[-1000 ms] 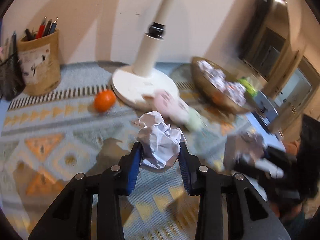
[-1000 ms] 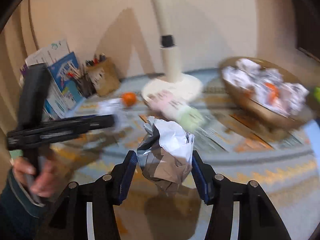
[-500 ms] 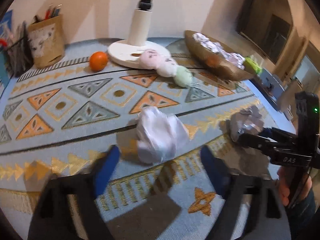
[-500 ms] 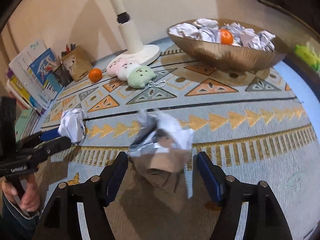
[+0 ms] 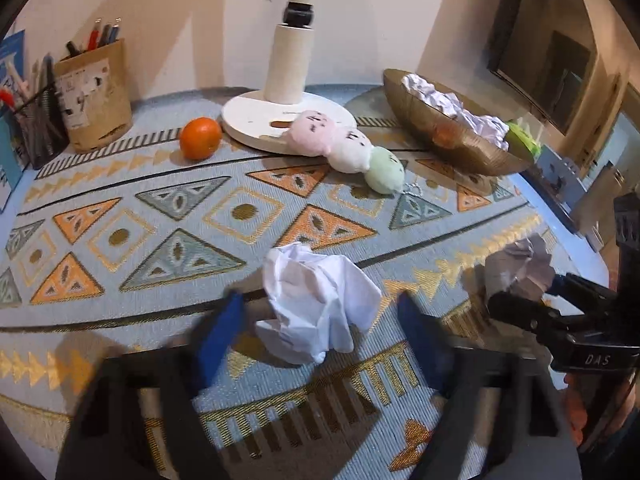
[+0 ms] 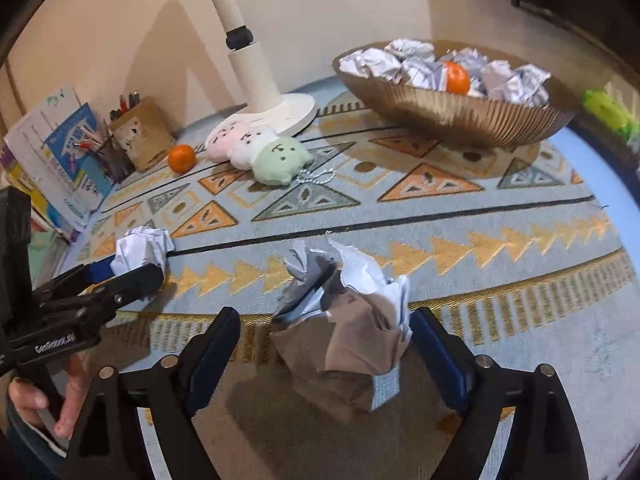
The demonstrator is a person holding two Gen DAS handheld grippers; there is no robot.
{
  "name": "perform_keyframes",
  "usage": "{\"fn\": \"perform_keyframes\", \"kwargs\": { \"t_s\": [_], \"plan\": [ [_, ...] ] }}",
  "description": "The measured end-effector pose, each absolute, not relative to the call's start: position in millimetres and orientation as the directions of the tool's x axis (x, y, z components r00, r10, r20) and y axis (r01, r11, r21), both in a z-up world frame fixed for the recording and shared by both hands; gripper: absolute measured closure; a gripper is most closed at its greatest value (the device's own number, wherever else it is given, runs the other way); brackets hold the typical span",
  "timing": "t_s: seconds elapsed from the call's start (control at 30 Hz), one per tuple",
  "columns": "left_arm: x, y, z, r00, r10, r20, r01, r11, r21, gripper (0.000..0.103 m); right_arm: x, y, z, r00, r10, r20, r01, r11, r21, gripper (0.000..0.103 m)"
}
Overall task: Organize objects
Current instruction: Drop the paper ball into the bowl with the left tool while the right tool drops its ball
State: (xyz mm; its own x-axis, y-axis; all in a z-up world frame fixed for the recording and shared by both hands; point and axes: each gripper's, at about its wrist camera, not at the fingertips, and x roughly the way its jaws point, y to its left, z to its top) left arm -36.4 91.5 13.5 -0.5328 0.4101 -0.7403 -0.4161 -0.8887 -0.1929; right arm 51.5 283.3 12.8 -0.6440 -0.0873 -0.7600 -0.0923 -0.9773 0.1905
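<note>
A plain cream wall rises behind the surface, which wears a pale blue patterned cloth. At two o'clock, a dark-framed panel catches warm indoor light.

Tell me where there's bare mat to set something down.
Free: the wide middle band of the mat, between the plush toy and the two paper balls, and the near right corner. Crowded: along the wall, around the lamp base, orange, pen cup and bowl.
</note>
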Motion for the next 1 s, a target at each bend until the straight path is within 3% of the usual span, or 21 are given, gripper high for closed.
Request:
{"fn": "perform_keyframes", "kwargs": {
  "t_s": [0.03,0.07,0.27,0.47,0.6,0.73,0.83,1.0],
  "plan": [
    [-34.7,92.2,13.2,-0.531,0.416,-0.738,-0.428,-0.884,-0.190,0.064,53.4,282.1,13.8,-0.654,-0.077,-0.752,-0.090,-0.980,0.179,0.039],
    [-32.9,92.9,13.7,-0.537,0.412,-0.736,-0.432,-0.884,-0.180,0.070,53.9,281.4,13.6,-0.658,-0.062,-0.751,-0.095,-0.982,0.164,0.045],
    [-24.8,91.6,21.1,-0.586,0.406,-0.701,-0.437,-0.887,-0.148,0.071,63.7,280.7,22.7,-0.710,-0.031,-0.703,-0.091,-0.987,0.134,0.049],
    [-19.6,104.2,24.9,-0.591,0.378,-0.713,-0.454,-0.886,-0.094,0.072,77.8,302.6,36.5,-0.743,-0.070,-0.666,-0.103,-0.971,0.217,0.049],
    [-29.1,130.3,52.6,-0.545,0.470,-0.694,-0.523,-0.838,-0.156,0.072,80.1,334.7,68.0,-0.786,-0.060,-0.616,-0.107,-0.967,0.231,0.049],
    [-58.4,175.5,96.1,-0.526,0.563,-0.637,-0.598,-0.778,-0.193,0.072,66.6,387.1,107.2,-0.829,-0.026,-0.558,-0.161,-0.946,0.282,0.048],
    [-88.9,218.4,112.7,-0.546,0.564,-0.620,-0.625,-0.767,-0.148,0.071,41.5,424.3,121.8,-0.844,-0.010,-0.536,-0.204,-0.918,0.339,0.048],
    [-148.1,270.7,111.9,-0.546,0.556,-0.627,-0.615,-0.774,-0.151,0.071,-27.0,461.5,123.1,-0.826,-0.014,-0.564,-0.244,-0.893,0.378,0.048]
  ]
}}
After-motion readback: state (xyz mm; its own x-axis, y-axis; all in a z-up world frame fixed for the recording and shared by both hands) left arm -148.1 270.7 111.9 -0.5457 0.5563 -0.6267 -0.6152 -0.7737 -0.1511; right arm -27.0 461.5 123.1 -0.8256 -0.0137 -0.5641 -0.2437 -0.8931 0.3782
